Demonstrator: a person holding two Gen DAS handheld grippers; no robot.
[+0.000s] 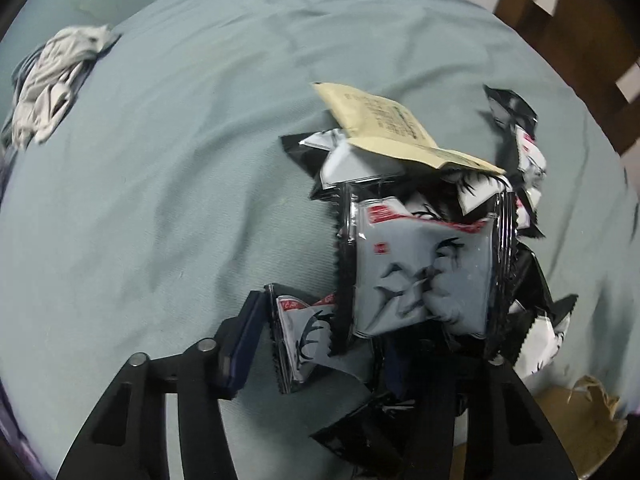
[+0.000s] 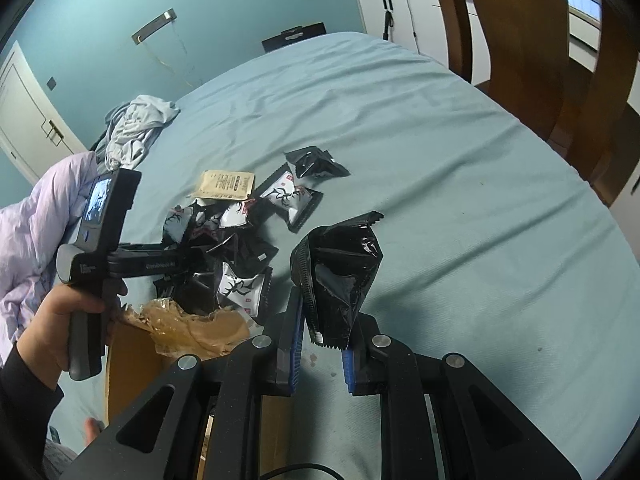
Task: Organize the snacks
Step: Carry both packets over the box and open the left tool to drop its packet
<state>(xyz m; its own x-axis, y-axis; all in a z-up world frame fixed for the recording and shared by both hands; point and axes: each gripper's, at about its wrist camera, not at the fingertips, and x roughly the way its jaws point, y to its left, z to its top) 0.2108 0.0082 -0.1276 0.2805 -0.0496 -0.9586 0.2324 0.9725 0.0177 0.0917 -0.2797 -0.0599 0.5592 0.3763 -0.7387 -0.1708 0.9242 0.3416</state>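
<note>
A pile of black-and-white snack packets lies on the blue bed sheet, with a beige sachet at its far edge. My right gripper is shut on a black snack packet and holds it above the sheet, right of the pile. In the left wrist view, my left gripper sits low in the pile, its jaws apart around a white-and-black packet. A larger packet hides its right finger. The beige sachet lies on top beyond. The left gripper also shows in the right wrist view.
A cardboard box with torn brown tape stands at the near edge beside the pile, also seen in the left wrist view. Crumpled grey clothes and a lilac duvet lie at the left. A wooden bed frame rises at the right.
</note>
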